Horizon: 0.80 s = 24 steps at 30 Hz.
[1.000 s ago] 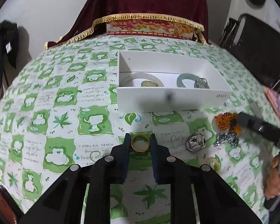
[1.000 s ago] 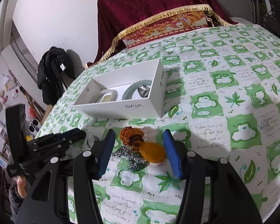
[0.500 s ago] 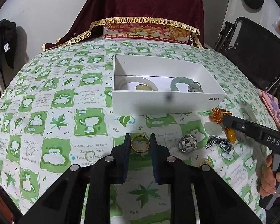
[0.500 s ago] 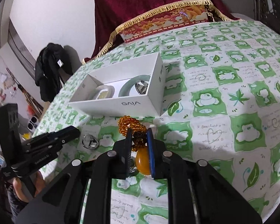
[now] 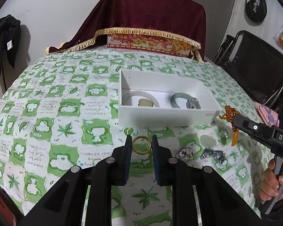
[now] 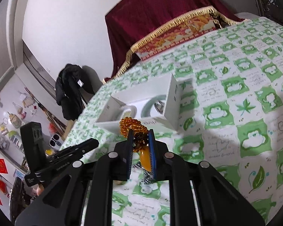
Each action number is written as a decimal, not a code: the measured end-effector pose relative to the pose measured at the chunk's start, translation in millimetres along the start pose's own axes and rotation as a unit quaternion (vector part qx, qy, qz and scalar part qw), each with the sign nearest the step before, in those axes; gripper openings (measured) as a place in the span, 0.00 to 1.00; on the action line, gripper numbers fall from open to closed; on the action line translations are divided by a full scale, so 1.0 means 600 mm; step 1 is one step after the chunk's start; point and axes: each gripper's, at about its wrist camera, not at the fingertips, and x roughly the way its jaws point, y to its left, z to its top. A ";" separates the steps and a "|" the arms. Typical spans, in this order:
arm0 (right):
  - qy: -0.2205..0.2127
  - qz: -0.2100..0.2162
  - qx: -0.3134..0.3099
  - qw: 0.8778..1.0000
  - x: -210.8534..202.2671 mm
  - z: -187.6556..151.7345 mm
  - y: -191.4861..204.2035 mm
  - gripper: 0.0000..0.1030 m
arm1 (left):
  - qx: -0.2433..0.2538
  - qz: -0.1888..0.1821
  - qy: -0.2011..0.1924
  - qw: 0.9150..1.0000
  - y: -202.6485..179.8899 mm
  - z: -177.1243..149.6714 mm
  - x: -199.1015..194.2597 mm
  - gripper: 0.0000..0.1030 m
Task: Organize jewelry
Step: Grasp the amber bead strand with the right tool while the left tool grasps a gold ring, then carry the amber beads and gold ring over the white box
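My left gripper (image 5: 141,141) is shut on a gold ring (image 5: 141,153), held upright between its pads just in front of the white box (image 5: 168,117). My right gripper (image 6: 140,132) is shut on an amber bead string (image 6: 130,124). Its orange pendant (image 6: 145,159) hangs between the fingers, off the cloth. In the left wrist view that gripper (image 5: 234,120) stands at the box's right corner with the amber bead string (image 5: 229,114) dangling. The box holds a white bangle (image 5: 141,95), a green bangle (image 5: 176,98) and a silver ring (image 5: 192,102).
A loose silver ring (image 5: 184,153) and a silver chain (image 5: 213,154) lie on the green-and-white tablecloth (image 5: 66,113) right of my left fingers. A maroon-draped box (image 5: 149,15) stands at the back. A black chair (image 5: 258,66) is at the right edge.
My right gripper closed on the amber beads and lifted them off the cloth towards the box's right corner. The left gripper kept its hold on the gold ring and stayed put.
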 end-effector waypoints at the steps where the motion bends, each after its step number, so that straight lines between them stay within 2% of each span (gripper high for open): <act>1: -0.006 0.004 -0.002 1.000 -0.004 0.002 0.003 0.14 | -0.001 -0.003 -0.003 1.000 0.000 0.003 -0.002 0.20; 8: -0.026 0.011 -0.015 0.999 0.003 0.043 0.028 0.14 | -0.006 -0.028 -0.026 0.999 -0.001 0.065 -0.016 0.20; 13: -0.018 -0.001 -0.022 1.000 0.036 0.077 0.038 0.14 | 0.004 -0.020 -0.028 0.999 -0.011 0.111 0.005 0.20; 17: -0.001 -0.032 -0.029 0.999 0.078 0.095 0.039 0.14 | -0.003 -0.020 -0.005 1.000 -0.012 0.129 0.050 0.20; 22: 0.024 -0.069 -0.033 0.997 0.115 0.100 0.027 0.14 | -0.009 0.003 0.045 0.999 -0.004 0.131 0.114 0.20; 24: 0.035 -0.078 -0.030 0.996 0.127 0.098 0.017 0.14 | -0.003 0.013 0.052 0.999 -0.002 0.132 0.126 0.20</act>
